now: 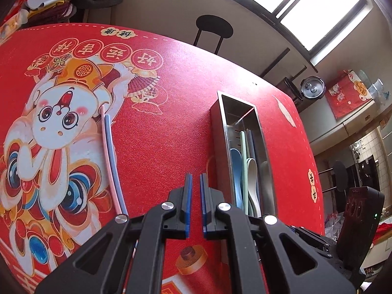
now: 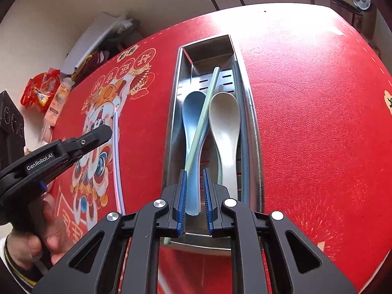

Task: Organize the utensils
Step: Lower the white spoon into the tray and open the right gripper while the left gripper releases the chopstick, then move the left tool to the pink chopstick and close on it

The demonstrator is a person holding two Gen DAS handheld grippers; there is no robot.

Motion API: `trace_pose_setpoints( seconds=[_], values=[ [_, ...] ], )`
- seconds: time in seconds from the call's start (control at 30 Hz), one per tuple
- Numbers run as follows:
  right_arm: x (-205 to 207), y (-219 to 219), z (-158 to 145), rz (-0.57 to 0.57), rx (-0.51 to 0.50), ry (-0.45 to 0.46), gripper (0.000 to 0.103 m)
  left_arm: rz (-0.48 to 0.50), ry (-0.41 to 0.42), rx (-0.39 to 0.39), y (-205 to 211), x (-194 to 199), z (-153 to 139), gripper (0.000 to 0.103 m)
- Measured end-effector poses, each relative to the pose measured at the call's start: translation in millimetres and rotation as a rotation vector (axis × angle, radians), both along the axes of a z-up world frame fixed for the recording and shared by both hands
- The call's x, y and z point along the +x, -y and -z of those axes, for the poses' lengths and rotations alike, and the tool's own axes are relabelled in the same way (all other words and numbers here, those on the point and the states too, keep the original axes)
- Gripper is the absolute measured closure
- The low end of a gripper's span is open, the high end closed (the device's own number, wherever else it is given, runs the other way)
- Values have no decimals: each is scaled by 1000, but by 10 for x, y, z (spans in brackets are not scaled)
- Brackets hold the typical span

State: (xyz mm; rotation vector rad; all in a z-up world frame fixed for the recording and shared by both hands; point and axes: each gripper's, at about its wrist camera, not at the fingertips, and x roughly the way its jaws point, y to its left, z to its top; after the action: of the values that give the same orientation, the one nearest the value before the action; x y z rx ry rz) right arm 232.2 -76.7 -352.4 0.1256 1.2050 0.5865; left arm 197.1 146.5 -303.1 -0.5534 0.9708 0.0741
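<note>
A long steel utensil box [image 2: 252, 112] stands on the red mat; it also shows in the left wrist view [image 1: 220, 132]. In it lie a blue spoon [image 2: 192, 112], a cream spoon [image 2: 225, 122] and a green chopstick [image 2: 203, 112] leaning across them. My right gripper [image 2: 195, 178] hovers over the box's near end, jaws slightly apart around the blue spoon's handle without clearly touching it. A pink chopstick [image 1: 107, 161] and a blue chopstick [image 1: 115, 166] lie side by side on the mat; they also show in the right wrist view [image 2: 117, 161]. My left gripper [image 1: 195, 181] is open and empty between them and the box.
The red mat [image 1: 171, 98] with a rabbit picture covers the table. Snack packets [image 2: 44, 95] lie at the table's far left edge. A black chair [image 1: 213, 31] stands beyond the far edge. The left gripper body [image 2: 61, 152] shows at the left in the right wrist view.
</note>
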Motion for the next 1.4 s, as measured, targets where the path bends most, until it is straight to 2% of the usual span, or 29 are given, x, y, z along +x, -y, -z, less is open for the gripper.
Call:
trace_pose_setpoints(
  seconds=[0.17,0.4,0.53,0.63,0.97,1.1,1.27,1.4],
  values=[
    [-22,-67,6,-4,-11,6,89,-19,-9,12,-125,-101,19,96],
    [-32,-222,-123,-14,4,36,89,-55,-29,39,-549,-443,77,95],
    [-65,-480,-180,-72,7,53,89,-42,-68,52,-714,-610,230,79],
    [-87,-685,-154,-112,-8,55,89,-29,-82,58,-758,-575,341,69],
    [-31,-1219,3,-227,-88,66,88,-20,-100,63,-760,-321,490,68],
    [8,-1257,38,-226,-87,58,83,-13,-119,84,-733,-277,549,68],
    [62,-1229,54,-222,-89,55,83,-12,-115,96,-691,-212,556,68],
    [95,-1180,45,-209,-83,52,83,-14,-113,157,-633,-202,557,69]
  ],
)
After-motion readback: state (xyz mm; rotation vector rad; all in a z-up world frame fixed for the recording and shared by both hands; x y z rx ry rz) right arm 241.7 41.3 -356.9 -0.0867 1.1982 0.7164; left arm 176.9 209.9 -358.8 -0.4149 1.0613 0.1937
